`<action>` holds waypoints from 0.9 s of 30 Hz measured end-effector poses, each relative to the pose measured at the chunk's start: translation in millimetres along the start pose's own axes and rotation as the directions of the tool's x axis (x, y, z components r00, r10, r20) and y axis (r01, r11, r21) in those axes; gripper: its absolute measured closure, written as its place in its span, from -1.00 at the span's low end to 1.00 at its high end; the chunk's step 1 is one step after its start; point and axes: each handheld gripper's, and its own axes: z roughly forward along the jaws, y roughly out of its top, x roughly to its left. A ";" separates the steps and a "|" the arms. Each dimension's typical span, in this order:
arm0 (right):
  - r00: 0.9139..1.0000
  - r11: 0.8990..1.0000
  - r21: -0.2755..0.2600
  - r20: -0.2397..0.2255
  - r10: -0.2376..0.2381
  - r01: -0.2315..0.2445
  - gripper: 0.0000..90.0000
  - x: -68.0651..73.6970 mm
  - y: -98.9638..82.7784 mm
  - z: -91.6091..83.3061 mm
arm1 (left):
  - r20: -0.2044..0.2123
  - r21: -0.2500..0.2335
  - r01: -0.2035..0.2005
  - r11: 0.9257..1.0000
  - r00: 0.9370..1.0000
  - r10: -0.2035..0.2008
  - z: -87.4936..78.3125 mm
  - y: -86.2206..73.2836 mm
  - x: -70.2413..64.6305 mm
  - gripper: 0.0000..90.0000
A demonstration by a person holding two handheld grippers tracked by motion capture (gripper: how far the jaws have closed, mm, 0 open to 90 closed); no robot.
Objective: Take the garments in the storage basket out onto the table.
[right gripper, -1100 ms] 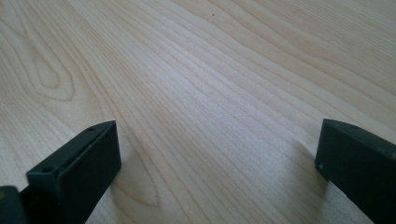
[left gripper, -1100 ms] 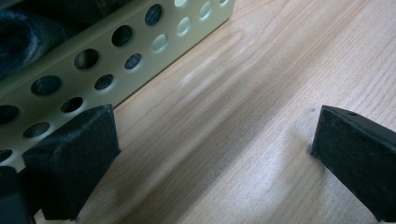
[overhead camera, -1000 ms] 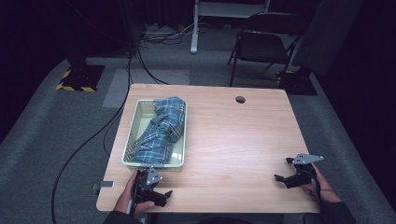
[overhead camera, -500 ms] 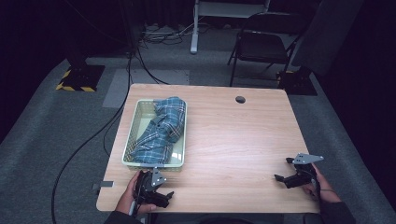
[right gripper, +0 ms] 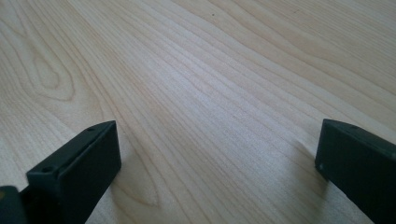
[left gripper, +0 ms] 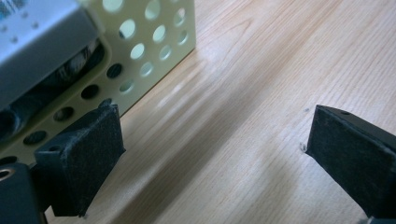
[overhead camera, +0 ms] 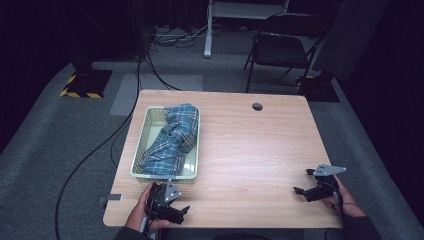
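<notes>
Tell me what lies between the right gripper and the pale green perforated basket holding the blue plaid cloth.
Nothing: in the high view, only bare light wooden tabletop stretches between the right gripper and the pale green perforated basket with the blue plaid cloth.

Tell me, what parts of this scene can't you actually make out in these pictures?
- Basket floor: in the high view the blue plaid cloth covers most of it.
- Cloth in the left gripper view: a grey part of the gripper and the perforated wall hide nearly all of it.
- Right gripper: small in the high view; the right gripper view cuts off its right jaw.
</notes>
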 end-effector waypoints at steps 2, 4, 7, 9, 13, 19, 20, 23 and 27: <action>1.000 1.000 0.000 0.000 0.000 0.000 -1.00 0.0 0.0 0.0 | -0.008 -0.011 -0.002 1.000 1.000 0.001 -1.5 1.3 -1.1 -0.93; 1.000 1.000 0.000 0.000 0.000 0.000 -1.00 0.0 0.0 0.0 | -0.011 -0.022 0.000 1.000 1.000 0.000 -3.2 2.8 -2.2 -0.92; 1.000 1.000 0.000 0.000 0.000 0.000 -1.00 0.0 0.0 0.0 | -0.012 -0.026 -0.010 1.000 1.000 0.009 -4.9 5.5 -4.1 -0.92; 1.000 1.000 0.000 0.000 0.000 0.000 -1.00 0.0 0.0 0.0 | -0.013 -0.031 -0.014 0.999 1.000 0.014 -6.2 7.4 -5.5 -0.92; 1.000 1.000 0.000 0.000 0.000 0.000 -1.00 0.0 0.0 0.0 | -0.016 -0.050 -0.020 0.999 1.000 0.019 -10.0 11.3 -6.8 -0.92; 1.000 1.000 0.000 0.000 0.000 0.000 -1.00 0.0 0.0 0.0 | -0.018 -0.056 -0.021 0.998 1.000 0.020 -12.1 12.8 -6.9 -0.92; 1.000 1.000 0.000 0.000 0.000 0.000 -1.00 0.0 0.0 0.0 | -0.023 -0.077 -0.027 0.997 0.999 0.026 -17.2 16.9 -8.2 -0.92; 1.000 1.000 0.001 0.000 0.001 -0.001 -1.00 0.1 -0.1 0.0 | -0.030 -0.093 -0.025 0.995 0.999 0.022 -19.5 19.3 -9.0 -0.92; 1.000 1.000 0.001 0.000 0.001 -0.001 -1.00 0.1 -0.1 0.0 | -0.040 -0.100 -0.025 0.995 0.999 0.021 -21.6 21.6 -8.9 -0.92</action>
